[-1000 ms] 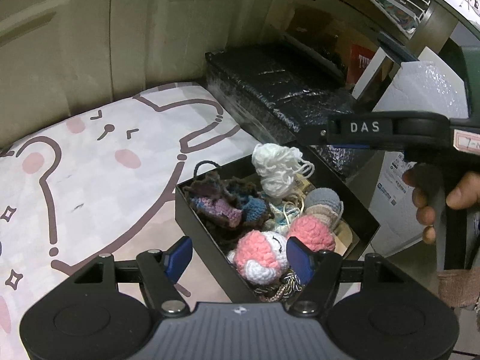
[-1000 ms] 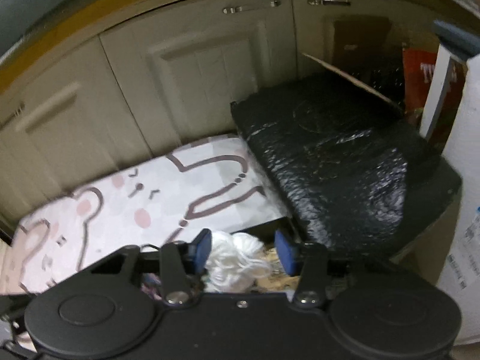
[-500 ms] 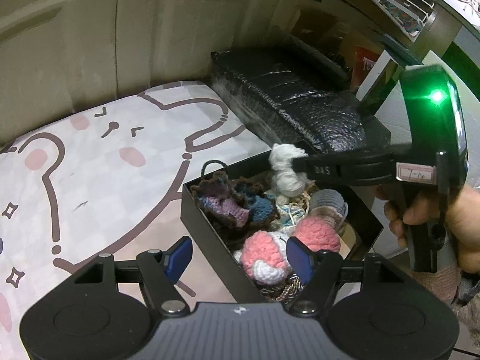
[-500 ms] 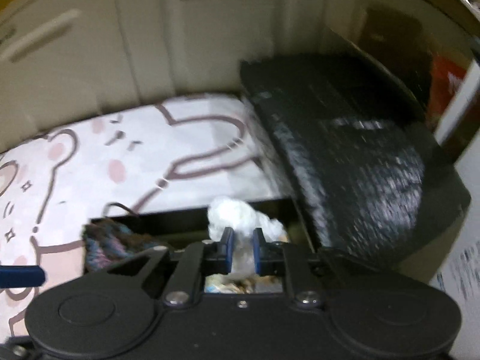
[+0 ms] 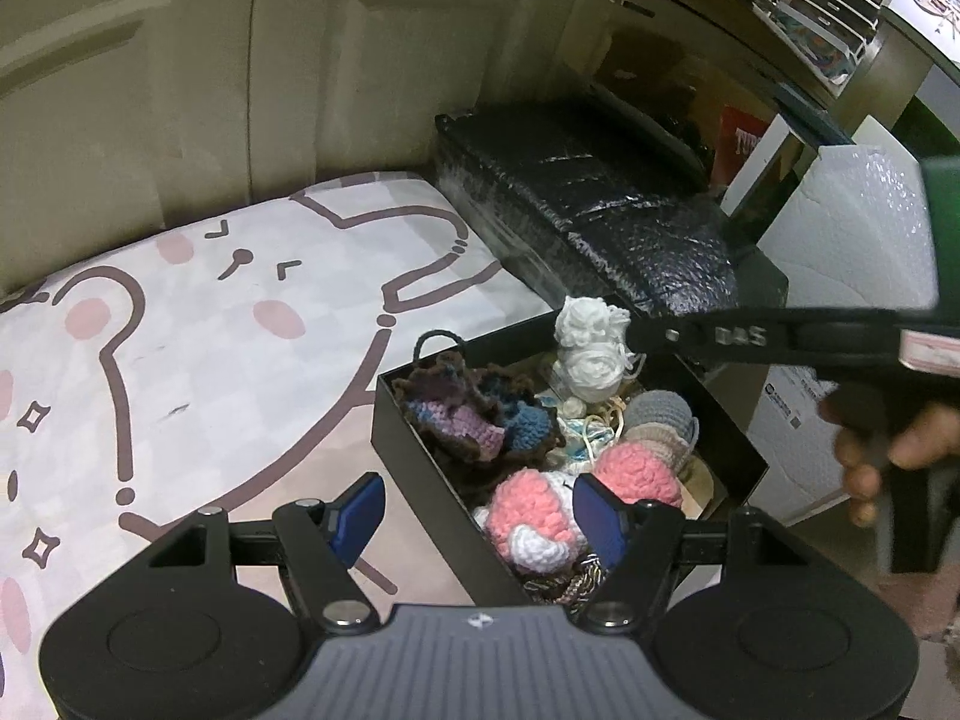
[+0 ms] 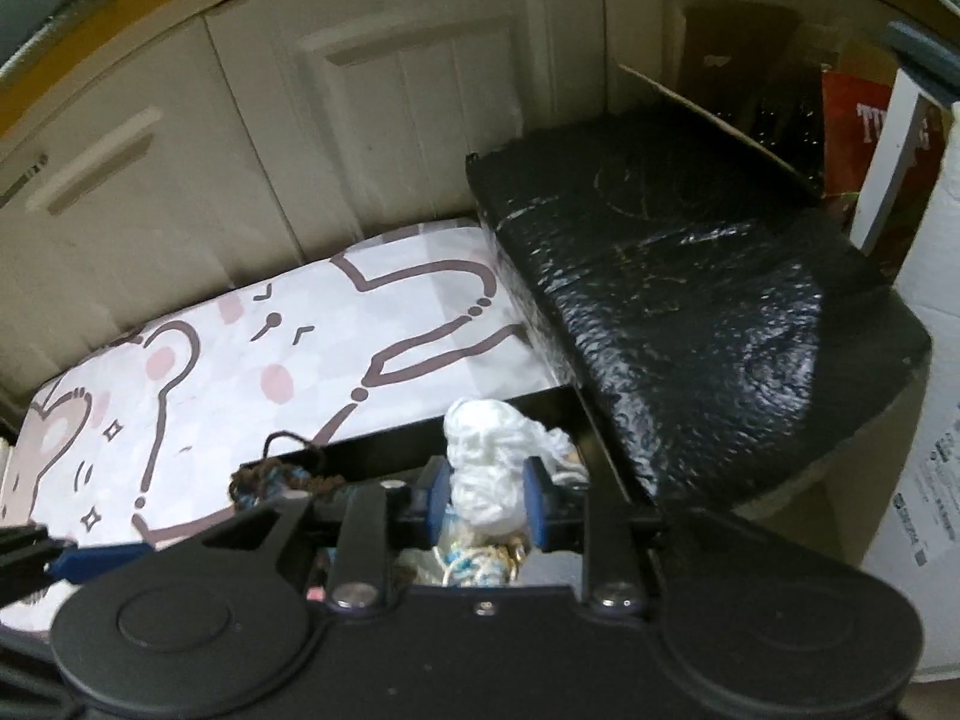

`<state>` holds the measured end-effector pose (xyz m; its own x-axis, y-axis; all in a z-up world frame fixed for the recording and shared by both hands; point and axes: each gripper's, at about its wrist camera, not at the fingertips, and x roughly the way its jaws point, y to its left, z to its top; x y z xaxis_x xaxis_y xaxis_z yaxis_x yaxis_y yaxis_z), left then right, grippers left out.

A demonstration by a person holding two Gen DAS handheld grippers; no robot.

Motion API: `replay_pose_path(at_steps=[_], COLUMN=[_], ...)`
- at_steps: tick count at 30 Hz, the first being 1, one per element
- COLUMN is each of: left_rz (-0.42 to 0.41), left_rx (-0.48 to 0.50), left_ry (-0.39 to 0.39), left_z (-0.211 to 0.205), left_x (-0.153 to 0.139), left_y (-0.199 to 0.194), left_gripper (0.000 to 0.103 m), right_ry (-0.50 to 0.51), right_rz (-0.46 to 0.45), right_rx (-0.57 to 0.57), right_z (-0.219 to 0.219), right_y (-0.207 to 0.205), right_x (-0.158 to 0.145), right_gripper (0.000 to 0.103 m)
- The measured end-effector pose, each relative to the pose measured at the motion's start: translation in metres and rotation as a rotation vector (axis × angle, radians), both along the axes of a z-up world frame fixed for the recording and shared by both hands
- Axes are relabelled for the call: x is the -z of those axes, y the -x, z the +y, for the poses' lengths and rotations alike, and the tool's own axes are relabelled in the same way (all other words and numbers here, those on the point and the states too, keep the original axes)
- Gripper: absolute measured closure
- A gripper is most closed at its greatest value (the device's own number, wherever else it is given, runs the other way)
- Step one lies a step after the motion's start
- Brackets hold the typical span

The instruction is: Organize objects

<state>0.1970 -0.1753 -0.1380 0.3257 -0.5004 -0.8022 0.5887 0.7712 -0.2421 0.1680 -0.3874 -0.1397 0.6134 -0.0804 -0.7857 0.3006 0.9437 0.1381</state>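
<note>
While the right gripper [image 6: 485, 501] is pinching a white yarn bundle [image 5: 588, 348] between its blue pads [image 6: 536, 498], the bundle is hanging over the far end of a black open box [image 5: 420, 462]. Seen from the left wrist view, the bundle is sitting above the other contents, at the tip of the right gripper's long black arm, which is reaching in from the right; whether the bundle's underside is touching the items below cannot be told. A person's hand [image 5: 888, 456] is gripping the handle of that tool at the right edge.

The left gripper [image 5: 480, 510] is hovering with its fingers spread wide and holding nothing, its right pad [image 5: 600, 510] lying in front of a pink and white crocheted toy [image 5: 528, 516] and its left pad over the mat near the box's front wall.

Inside the box, a brown, purple and blue crocheted piece [image 5: 474, 414] is lying along the left side, a second pink crocheted ball [image 5: 639, 471] is resting just beside the first, and a grey crocheted cap [image 5: 663, 411] is sitting behind it. Loose pale cord is lying tangled between them.

The box is standing on a cartoon-printed mat [image 5: 210, 330], near its right edge. A black wrapped case [image 6: 690, 312] is lying just behind the box, against cream cabinet doors [image 6: 390, 120].
</note>
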Motion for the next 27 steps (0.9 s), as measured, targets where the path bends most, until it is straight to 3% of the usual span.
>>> replay_pose_path(at_steps=[8, 18, 21, 27], left_rz=[-0.023, -0.106, -0.125, -0.187], left_rx=[-0.053, -0.133, -0.143, -0.147], left_ry=[-0.005, -0.019, -0.008, -0.049], left_z=[0.007, 0.026, 0.033, 0.043], left_x=[-0.014, -0.049, -0.064, -0.083], left_y=[0.009, 0.028, 0.033, 0.055], left_gripper=[0.024, 0.005, 0.002, 0.001], right_ry=[0.019, 0.085, 0.104, 0.145], right_rz=[-0.047, -0.11, -0.108, -0.106], right_rx=[-0.008, -0.055, -0.069, -0.07], right_z=[0.007, 0.026, 0.03, 0.034], right_y=[0.03, 0.066, 0.077, 0.099], right_x=[-0.027, -0.065, -0.075, -0.091], right_gripper=[0.032, 0.017, 0.004, 0.002])
